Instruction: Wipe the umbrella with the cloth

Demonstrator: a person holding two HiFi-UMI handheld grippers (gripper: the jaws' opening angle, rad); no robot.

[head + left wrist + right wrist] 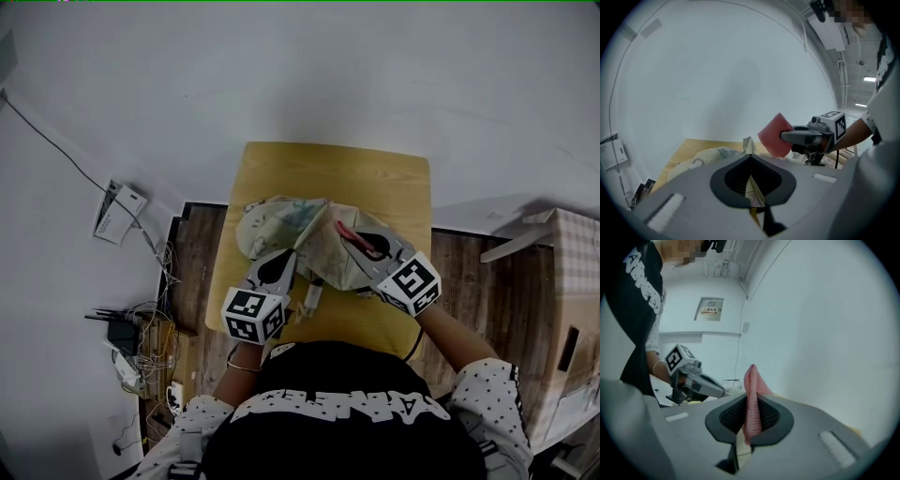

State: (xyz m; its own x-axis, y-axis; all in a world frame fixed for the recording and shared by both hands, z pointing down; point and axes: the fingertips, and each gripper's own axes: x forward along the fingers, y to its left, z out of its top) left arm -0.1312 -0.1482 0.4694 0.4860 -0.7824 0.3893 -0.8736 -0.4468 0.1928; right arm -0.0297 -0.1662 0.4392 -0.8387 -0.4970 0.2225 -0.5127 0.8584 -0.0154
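Currently, the left gripper (pixel 289 262) is clamping shut on a fold of the umbrella (pixel 281 220), which is lying collapsed on the wooden worktop (pixel 375 178). To its right, the right gripper (pixel 354 234) is pinching the pink cloth (pixel 343 230) and is hovering at the umbrella's right-hand panel.

The step in hand is judged to be the wiping itself, with one gripper anchoring and the other carrying the cloth. The next move is calling for the cloth to be laid onto the canopy and drawn across it while the left gripper is holding the fabric taut.

The head view is showing the whole layout but is not resolving either grip. The left gripper view is showing cream fabric nipped between closed jaws. The right gripper view is showing the cloth standing upright between its jaws. No view is settling whether the cloth is touching the umbrella.
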